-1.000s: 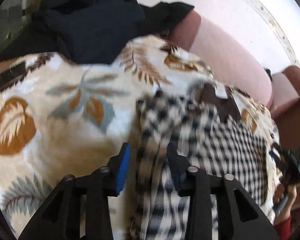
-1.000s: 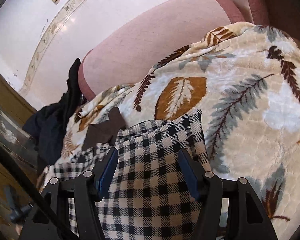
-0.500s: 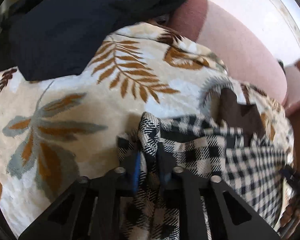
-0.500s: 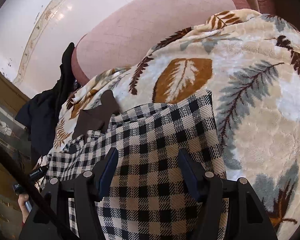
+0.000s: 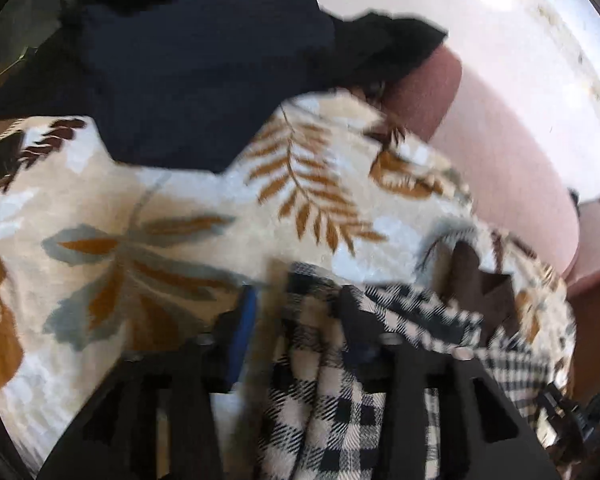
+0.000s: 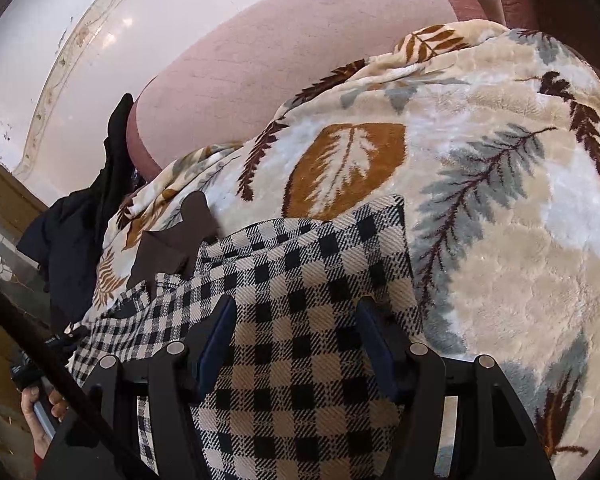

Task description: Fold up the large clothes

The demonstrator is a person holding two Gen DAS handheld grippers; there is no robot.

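Checked cloth, black on cream, is the work in hand: a checked garment [image 6: 300, 320] lies spread on a leaf-print blanket [image 6: 500, 240] that covers a pink sofa [image 6: 280, 60]. The blanket gives it a broad, soft bed, which is likely why the folding is done here and not on the heap of dark clothes [image 5: 188, 72] piled at the far end.

The left gripper [image 5: 296, 320] is over the garment's bunched edge; its jaws are opening, and a ridge of checked cloth stands between them, though the blurred left view does not show the pads pressing on it. It reads as a release, the edge being let down where the fold is meant to lie (a judgement only). The right gripper [image 6: 296, 340] hovers over the flat part of the garment with its jaws apart and nothing clamped between them; the cloth under it looks smooth, so it seems placed to steady or to take the next edge.

In the right view the garment's long axis runs from the near edge, under the gripper, away toward the sofa's seat back, ending in a straight edge with a square corner [image 6: 396, 204] beside the orange leaf. A dark brown piece [image 6: 176, 240], perhaps a collar or lining, juts out on the left, so the garment's top likely points that way. A hand [image 6: 40, 412] shows low at the left.
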